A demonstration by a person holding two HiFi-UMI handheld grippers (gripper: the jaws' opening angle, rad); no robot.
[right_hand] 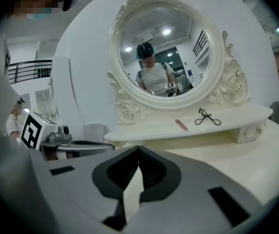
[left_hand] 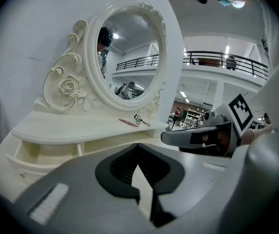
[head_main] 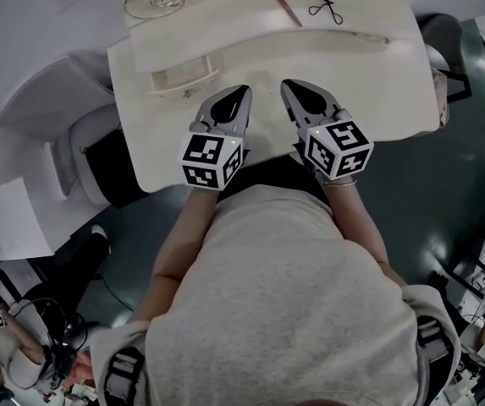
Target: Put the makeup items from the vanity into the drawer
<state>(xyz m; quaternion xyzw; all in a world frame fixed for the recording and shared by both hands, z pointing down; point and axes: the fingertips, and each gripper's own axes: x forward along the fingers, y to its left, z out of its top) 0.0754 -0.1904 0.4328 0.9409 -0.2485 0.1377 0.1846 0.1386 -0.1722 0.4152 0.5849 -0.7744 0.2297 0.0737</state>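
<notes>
Jaws together, eyelash curler (head_main: 326,5) well ahead

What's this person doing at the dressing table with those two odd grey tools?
A person holds a grey two-jaw gripper in each hand over a white vanity. The left gripper and right gripper are both shut and empty. A black metal eyelash curler and a slim pink stick lie untouched on its raised shelf, yet to go into the cream drawer.
</notes>
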